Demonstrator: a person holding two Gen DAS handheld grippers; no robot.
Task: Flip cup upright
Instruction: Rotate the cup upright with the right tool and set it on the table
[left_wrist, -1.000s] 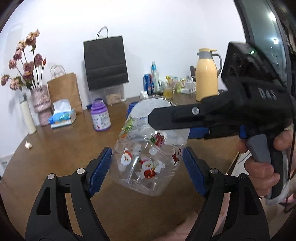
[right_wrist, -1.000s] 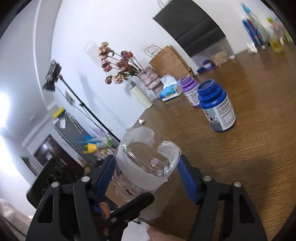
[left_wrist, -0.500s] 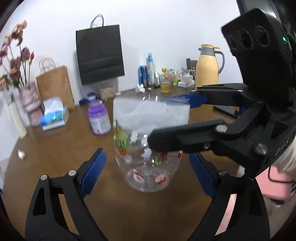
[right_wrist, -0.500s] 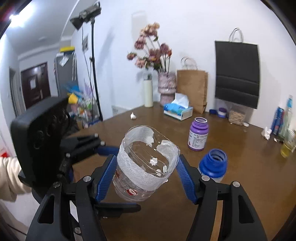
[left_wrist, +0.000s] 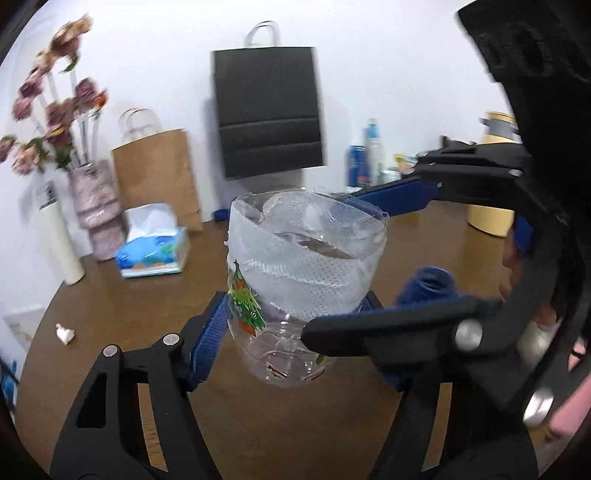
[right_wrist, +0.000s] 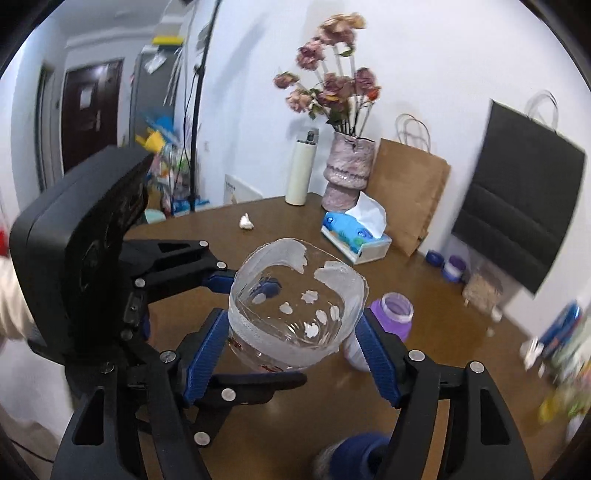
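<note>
The cup (left_wrist: 301, 291) is a clear cut-off plastic bottle with Christmas stickers and white tape round its rim. It is held in the air above the brown table (left_wrist: 110, 317), mouth up and nearly upright. My left gripper (left_wrist: 291, 332) is shut on its lower body. My right gripper (right_wrist: 291, 343) also closes on it from the other side; the cup (right_wrist: 295, 317) sits between its blue pads. The right gripper's fingers (left_wrist: 399, 325) cross in front of the cup in the left wrist view.
A tissue box (left_wrist: 153, 254), vase of dried flowers (left_wrist: 98, 210), white flask (left_wrist: 59, 236), brown bag (left_wrist: 157, 177) and black bag (left_wrist: 267, 114) stand at the back. A purple jar (right_wrist: 395, 317) and blue jar (right_wrist: 354, 458) are near the cup. A yellow jug (left_wrist: 491, 218) stands right.
The cup has been turned from tilted on its side to mouth-up. The left gripper, open around it before, has closed on its lower body. The right gripper kept hold while swinging round.
</note>
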